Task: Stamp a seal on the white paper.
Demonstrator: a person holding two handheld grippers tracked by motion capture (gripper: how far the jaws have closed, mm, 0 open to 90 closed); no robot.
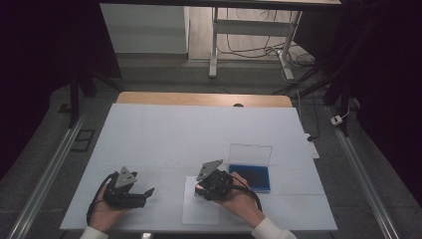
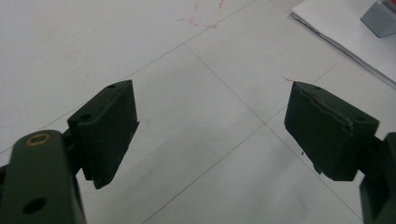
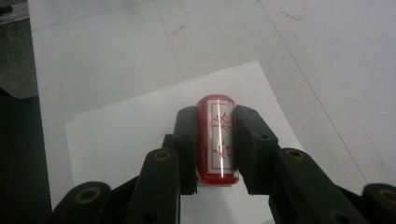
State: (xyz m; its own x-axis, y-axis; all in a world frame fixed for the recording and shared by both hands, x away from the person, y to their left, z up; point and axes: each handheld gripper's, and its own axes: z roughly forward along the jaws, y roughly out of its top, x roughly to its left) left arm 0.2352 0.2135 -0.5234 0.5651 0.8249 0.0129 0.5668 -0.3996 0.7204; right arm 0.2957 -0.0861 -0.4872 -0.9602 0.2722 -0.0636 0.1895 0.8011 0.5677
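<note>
Red and clear plastic, a small stamp (image 3: 216,140), clamped between the two black jaws of the right gripper (image 3: 215,142), pads pressed flat against both its sides. Printed label with red characters turned up toward the right gripper view's camera. Held low over a loose white sheet of paper (image 3: 140,121), itself lying flat on the white-covered counter (image 1: 164,134); contact between stamp base and sheet impossible to judge. Seen from the high view, right gripper (image 1: 201,189) gripped in the right hand (image 1: 239,196) near the front edge, over the same paper sheet (image 1: 199,209). Just beside that hand, toward the far right, an open case (image 1: 251,174) with blue lining and a clear lid standing upright at its back. Left gripper (image 1: 147,191) resting on the counter well apart to the left, cradled in the left hand (image 1: 104,209). Jaws there spread wide, nothing between them, bare white covering with thin seams and faint red marks below, as in the left gripper view (image 2: 210,126). A corner of the paper and a grey object (image 2: 380,17) at that view's top right.
</note>
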